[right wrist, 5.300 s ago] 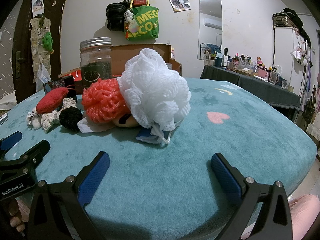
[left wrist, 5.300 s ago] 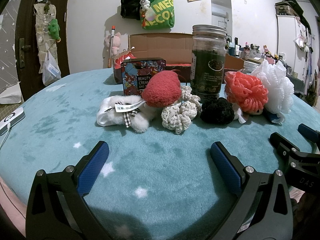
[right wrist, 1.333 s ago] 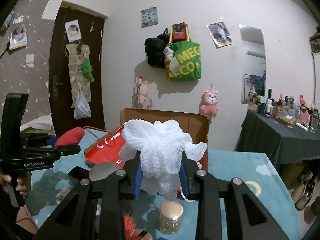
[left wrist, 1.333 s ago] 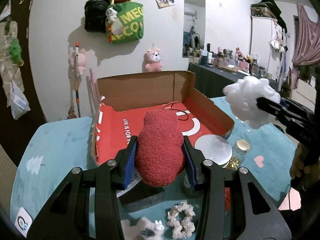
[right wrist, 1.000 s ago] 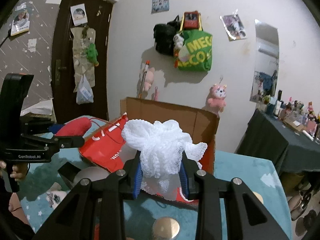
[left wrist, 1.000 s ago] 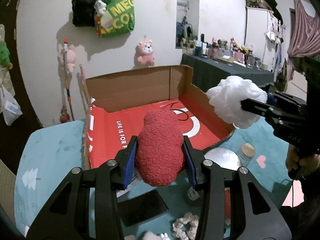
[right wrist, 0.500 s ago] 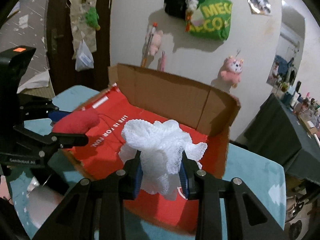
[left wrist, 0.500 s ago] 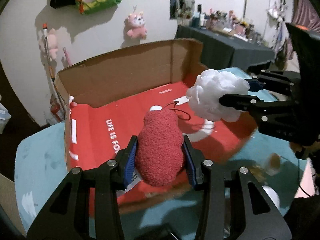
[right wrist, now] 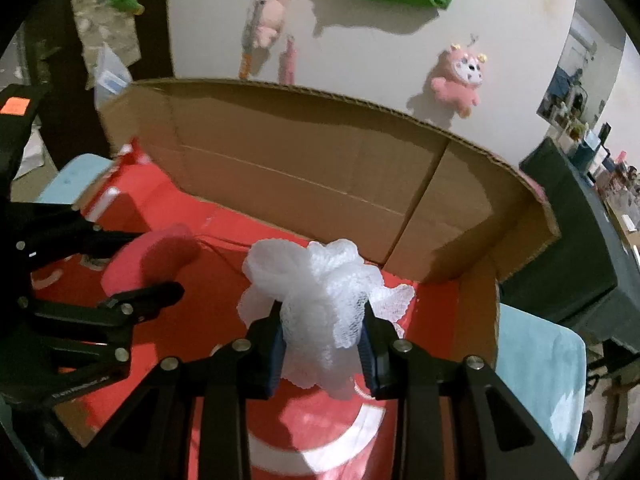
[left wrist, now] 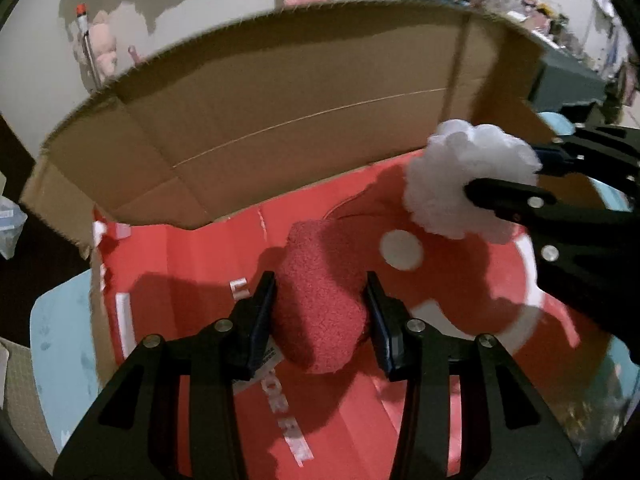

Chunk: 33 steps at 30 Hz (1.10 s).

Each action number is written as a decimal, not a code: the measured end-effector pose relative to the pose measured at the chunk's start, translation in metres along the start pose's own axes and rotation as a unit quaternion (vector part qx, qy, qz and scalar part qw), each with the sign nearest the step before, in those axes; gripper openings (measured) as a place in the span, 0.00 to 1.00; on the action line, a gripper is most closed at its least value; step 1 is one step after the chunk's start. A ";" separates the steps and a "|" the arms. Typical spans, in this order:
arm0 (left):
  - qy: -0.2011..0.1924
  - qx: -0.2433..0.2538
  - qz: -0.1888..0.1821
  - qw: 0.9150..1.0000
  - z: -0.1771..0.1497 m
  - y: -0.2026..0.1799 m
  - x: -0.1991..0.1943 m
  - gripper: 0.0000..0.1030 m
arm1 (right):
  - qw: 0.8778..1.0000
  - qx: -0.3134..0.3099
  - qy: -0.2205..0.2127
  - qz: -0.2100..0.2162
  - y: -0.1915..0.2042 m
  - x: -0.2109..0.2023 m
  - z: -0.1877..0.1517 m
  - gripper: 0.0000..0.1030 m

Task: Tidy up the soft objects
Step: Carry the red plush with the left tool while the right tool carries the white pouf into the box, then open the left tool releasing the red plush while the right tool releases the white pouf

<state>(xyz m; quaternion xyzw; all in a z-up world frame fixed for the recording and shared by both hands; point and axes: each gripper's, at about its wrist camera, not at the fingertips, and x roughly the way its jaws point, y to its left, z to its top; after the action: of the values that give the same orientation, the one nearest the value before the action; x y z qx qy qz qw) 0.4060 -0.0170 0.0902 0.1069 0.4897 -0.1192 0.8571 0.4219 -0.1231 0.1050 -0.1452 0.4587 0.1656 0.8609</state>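
My left gripper (left wrist: pixel 320 312) is shut on a red fuzzy soft toy (left wrist: pixel 320 296) and holds it over the red floor of an open cardboard box (left wrist: pixel 280 128). My right gripper (right wrist: pixel 322 344) is shut on a white mesh bath pouf (right wrist: pixel 320 292) and holds it inside the same box (right wrist: pixel 304 168), toward its right side. In the left wrist view the pouf (left wrist: pixel 468 180) and right gripper (left wrist: pixel 520 192) show at the right. In the right wrist view the red toy (right wrist: pixel 156 256) and left gripper (right wrist: pixel 132 272) show at the left.
The box has tall brown back and side flaps and a red printed floor (left wrist: pixel 192 264). It stands on a teal plush surface (right wrist: pixel 536 364). A pink plush (right wrist: pixel 456 80) hangs on the wall behind. A dark table (right wrist: pixel 580 220) stands at the right.
Both grippers have moved forward and down into the box with their loads. The box now fills both views; the jar and the items on the teal surface have left the frame.
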 end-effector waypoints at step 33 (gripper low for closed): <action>0.026 -0.011 0.051 0.998 0.010 0.018 0.041 0.68 | 0.998 -0.026 0.034 -0.042 0.003 0.029 0.004 0.65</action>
<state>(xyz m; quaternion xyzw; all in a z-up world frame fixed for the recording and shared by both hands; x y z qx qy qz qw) 0.4396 -0.0074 0.0605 0.1248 0.5074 -0.0672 0.8500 0.4391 -0.1147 0.0830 -0.1915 0.4765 0.1364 0.8472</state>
